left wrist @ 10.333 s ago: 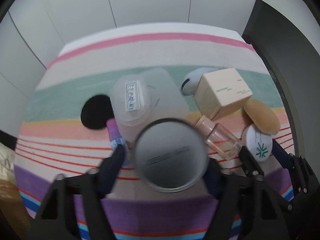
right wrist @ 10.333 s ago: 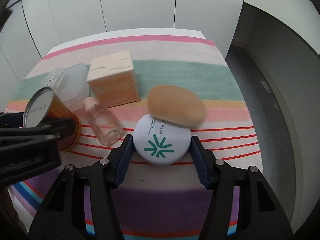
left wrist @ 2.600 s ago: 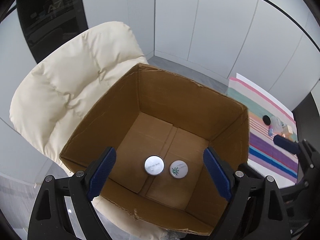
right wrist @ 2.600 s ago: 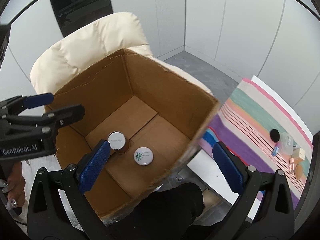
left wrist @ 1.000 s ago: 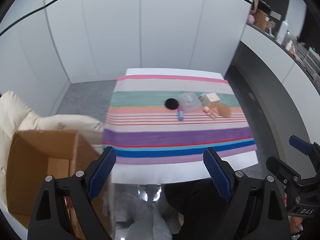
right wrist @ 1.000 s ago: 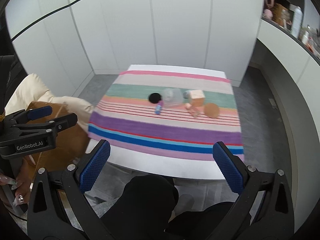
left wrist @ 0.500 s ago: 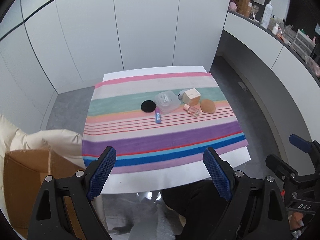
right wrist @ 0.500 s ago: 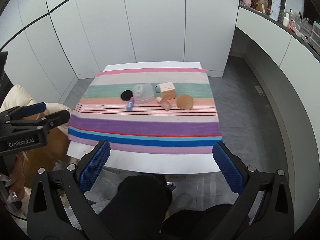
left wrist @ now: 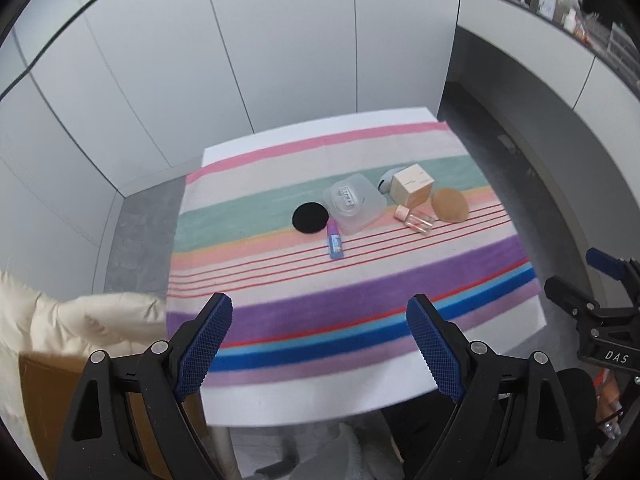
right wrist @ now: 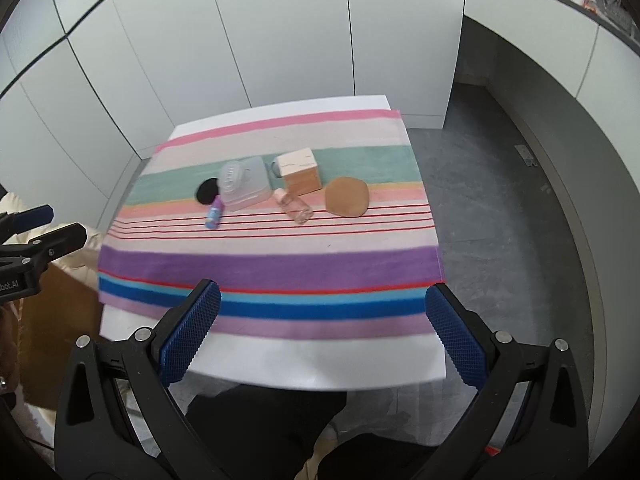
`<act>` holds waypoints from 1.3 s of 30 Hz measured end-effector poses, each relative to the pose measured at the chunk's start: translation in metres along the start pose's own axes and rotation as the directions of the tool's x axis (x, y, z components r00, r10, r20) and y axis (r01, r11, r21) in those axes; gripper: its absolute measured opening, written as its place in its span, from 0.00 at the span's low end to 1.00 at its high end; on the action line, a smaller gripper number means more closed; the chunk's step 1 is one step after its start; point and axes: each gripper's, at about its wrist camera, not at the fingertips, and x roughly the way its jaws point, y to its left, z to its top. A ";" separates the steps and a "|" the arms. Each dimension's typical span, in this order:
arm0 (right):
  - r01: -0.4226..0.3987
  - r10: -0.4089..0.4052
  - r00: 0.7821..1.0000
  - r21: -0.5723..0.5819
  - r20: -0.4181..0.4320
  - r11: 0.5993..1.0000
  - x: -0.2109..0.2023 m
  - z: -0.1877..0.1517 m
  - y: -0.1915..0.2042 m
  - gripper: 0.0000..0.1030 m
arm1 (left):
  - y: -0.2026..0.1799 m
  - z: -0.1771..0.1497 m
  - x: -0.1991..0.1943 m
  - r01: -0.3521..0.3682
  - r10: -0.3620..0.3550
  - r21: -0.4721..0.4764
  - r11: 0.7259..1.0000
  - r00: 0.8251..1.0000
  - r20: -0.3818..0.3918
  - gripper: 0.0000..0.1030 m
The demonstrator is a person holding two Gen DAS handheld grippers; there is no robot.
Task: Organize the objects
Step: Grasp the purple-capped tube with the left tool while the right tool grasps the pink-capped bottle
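**Both grippers empty above the striped table**

A white table [left wrist: 320, 396] carries a striped cloth [left wrist: 360, 304]. To its left sit a cardboard box [left wrist: 44, 392] and a cream cushion [left wrist: 80, 324]. The left gripper [left wrist: 319, 336] and right gripper [right wrist: 322, 330] hang over the near edge, jaws spread wide with nothing between them. Mid-cloth lies a row: clear plastic container [left wrist: 356, 206], beige carton [left wrist: 412, 189], tan sponge puff [left wrist: 449, 205], black round puff [left wrist: 310, 218], small glass bottle [left wrist: 416, 221], purple-blue tube [left wrist: 334, 240] touching the container.
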 end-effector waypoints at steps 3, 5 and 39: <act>0.016 -0.016 1.000 -0.003 -0.011 1.000 0.032 0.010 -0.005 1.00 | -0.004 0.008 0.037 0.028 -0.028 0.002 1.000 0.998 -0.058 0.88; 0.008 -0.008 1.000 -0.009 -0.003 1.000 0.050 0.016 -0.005 1.00 | -0.003 0.013 0.069 0.054 -0.055 -0.014 0.998 0.994 -0.095 0.87; -0.034 0.016 0.997 -0.233 -0.079 0.972 0.206 0.038 0.053 0.28 | 0.002 0.030 0.212 0.012 -0.024 -0.110 0.994 0.993 -0.112 0.19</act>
